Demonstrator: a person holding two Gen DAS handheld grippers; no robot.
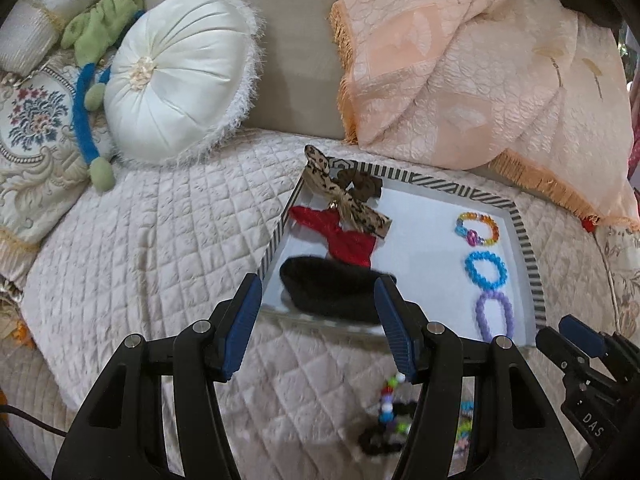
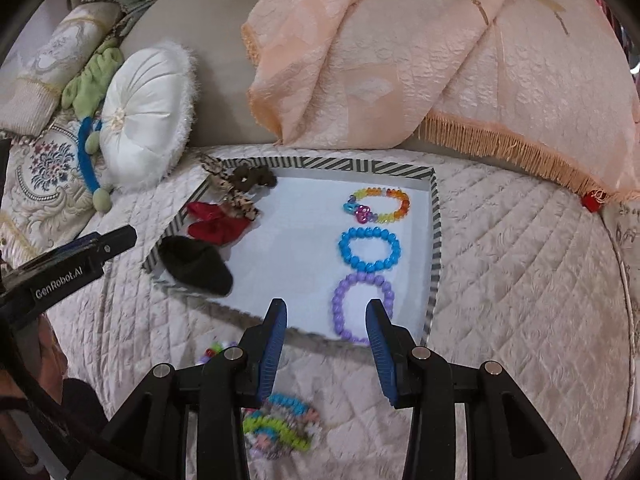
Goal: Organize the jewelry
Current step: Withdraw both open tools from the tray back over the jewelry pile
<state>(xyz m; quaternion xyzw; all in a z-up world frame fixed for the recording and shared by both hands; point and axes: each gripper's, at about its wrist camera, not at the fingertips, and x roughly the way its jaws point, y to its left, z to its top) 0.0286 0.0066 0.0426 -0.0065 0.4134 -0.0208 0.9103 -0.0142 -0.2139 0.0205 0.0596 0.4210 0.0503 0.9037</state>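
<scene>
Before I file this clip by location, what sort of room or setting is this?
Probably a home living room or bedroom, on a sofa or bed: a quilted cover is the work surface, a round white cushion and an embroidered pillow lean behind, and a fringed peach throw is draped over the back.

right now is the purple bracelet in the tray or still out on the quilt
In. The purple bracelet lies flat on the tray's white floor, last in line after the blue bracelet.

Three bead bracelets (image 2: 369, 250) (in tray (image 2: 435, 240)), four hair accessories (image 2: 218, 228)
</scene>
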